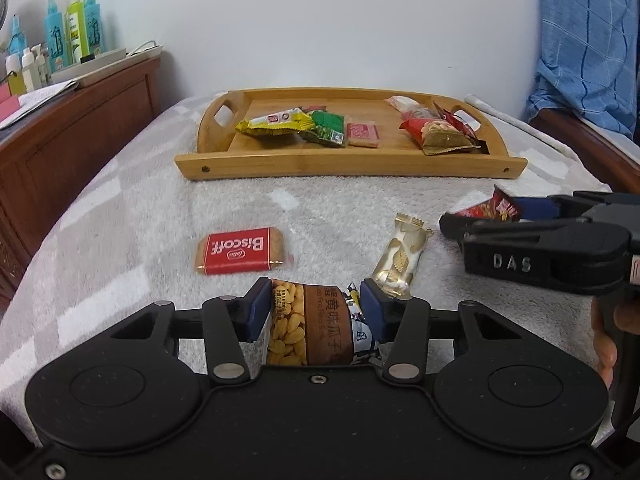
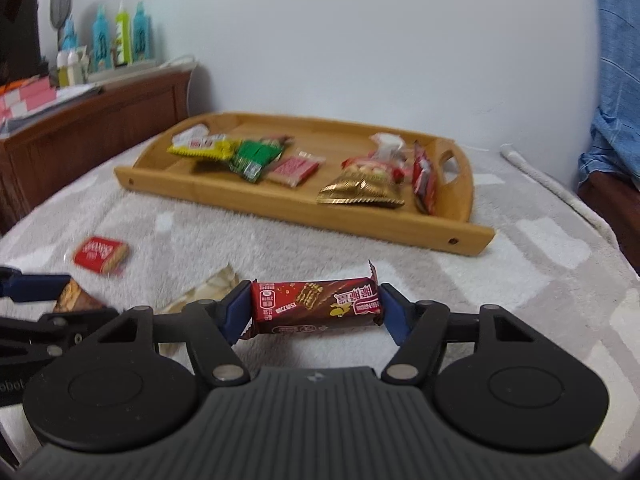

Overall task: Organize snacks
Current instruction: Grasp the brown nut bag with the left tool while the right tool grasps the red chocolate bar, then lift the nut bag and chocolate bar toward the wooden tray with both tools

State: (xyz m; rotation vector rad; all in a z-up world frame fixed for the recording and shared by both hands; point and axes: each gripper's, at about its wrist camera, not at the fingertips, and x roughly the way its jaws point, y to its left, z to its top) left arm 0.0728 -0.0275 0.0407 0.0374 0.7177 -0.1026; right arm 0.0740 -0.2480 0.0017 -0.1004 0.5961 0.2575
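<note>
The right hand-held gripper [image 2: 316, 310] pinches the red-brown chocolate wafer bar [image 2: 316, 306] end to end, its long axis crosswise, the bamboo serving tray [image 2: 460, 236] lying ahead.

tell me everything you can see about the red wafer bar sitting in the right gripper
The red wafer bar is a small oblong snack in a glossy red and dark brown wrapper with crimped, serrated end seals, printed with a wafer picture and Chinese lettering that reads upside down here. It lies crosswise between the blue pads of the right gripper, one pad at each end. It sits just over the pale fleece blanket, short of the wooden tray.
</note>
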